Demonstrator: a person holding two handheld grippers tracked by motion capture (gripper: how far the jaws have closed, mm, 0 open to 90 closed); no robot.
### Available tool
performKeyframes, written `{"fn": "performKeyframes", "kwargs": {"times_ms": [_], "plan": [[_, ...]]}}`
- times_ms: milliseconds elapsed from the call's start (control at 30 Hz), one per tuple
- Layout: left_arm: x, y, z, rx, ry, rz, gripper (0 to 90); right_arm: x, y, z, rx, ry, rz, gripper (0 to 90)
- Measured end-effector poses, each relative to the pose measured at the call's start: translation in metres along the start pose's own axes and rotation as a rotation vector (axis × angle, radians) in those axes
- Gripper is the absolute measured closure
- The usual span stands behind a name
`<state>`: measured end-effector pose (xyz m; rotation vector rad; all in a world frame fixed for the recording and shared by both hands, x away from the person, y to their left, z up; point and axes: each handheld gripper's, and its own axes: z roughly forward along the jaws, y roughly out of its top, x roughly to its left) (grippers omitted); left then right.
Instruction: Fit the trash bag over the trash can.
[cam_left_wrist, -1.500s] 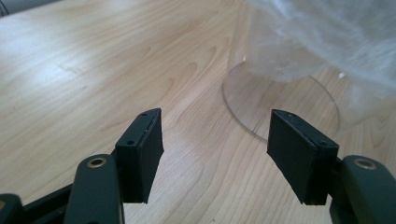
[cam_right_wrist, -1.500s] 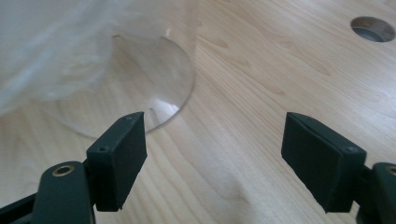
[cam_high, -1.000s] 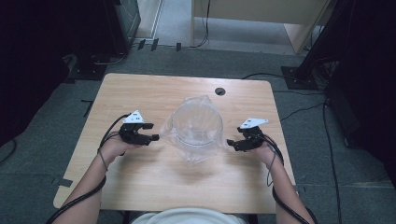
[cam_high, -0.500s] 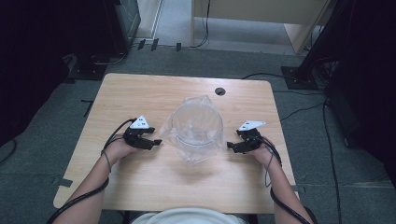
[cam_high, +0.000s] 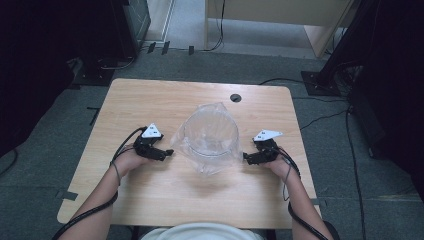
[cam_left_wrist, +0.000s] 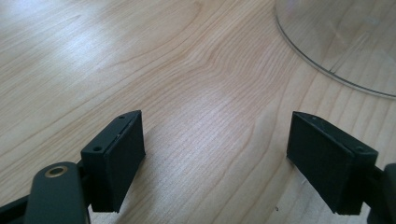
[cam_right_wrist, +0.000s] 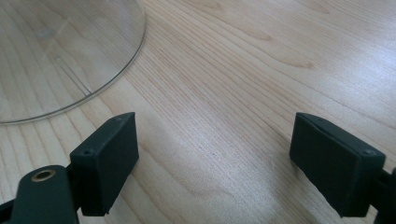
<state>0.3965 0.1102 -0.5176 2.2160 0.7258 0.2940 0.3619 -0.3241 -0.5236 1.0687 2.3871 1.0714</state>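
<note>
A clear plastic bag with a round transparent rim (cam_high: 209, 142) lies in the middle of the wooden table (cam_high: 150, 100). My left gripper (cam_high: 169, 152) rests just left of it, apart from its edge. The left jaws have just been opening and stand wide with only bare wood between them (cam_left_wrist: 217, 130); the clear rim (cam_left_wrist: 336, 46) curves past at the upper right. My right gripper (cam_high: 246, 159) sits just right of the bag, open too, with nothing between its jaws (cam_right_wrist: 215, 130). There the clear rim (cam_right_wrist: 60, 56) lies at the upper left.
A dark cable hole (cam_high: 235, 97) sits near the table's far edge. Cables trail from both grippers along the forearms. Dark stands and floor cables surround the table.
The left gripper has shifted a little toward the bag and its jaws stand wider. The right gripper and the bag have kept their places.
</note>
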Motion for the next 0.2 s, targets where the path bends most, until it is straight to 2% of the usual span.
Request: {"fn": "performKeyframes", "kwargs": {"times_ms": [200], "plan": [[0.0012, 0.0000, -0.0004, 0.000, 0.012, -0.014, 18.6, 0.0002, -0.0001, -0.0001, 0.000, -0.002, 0.002, 14.7]]}}
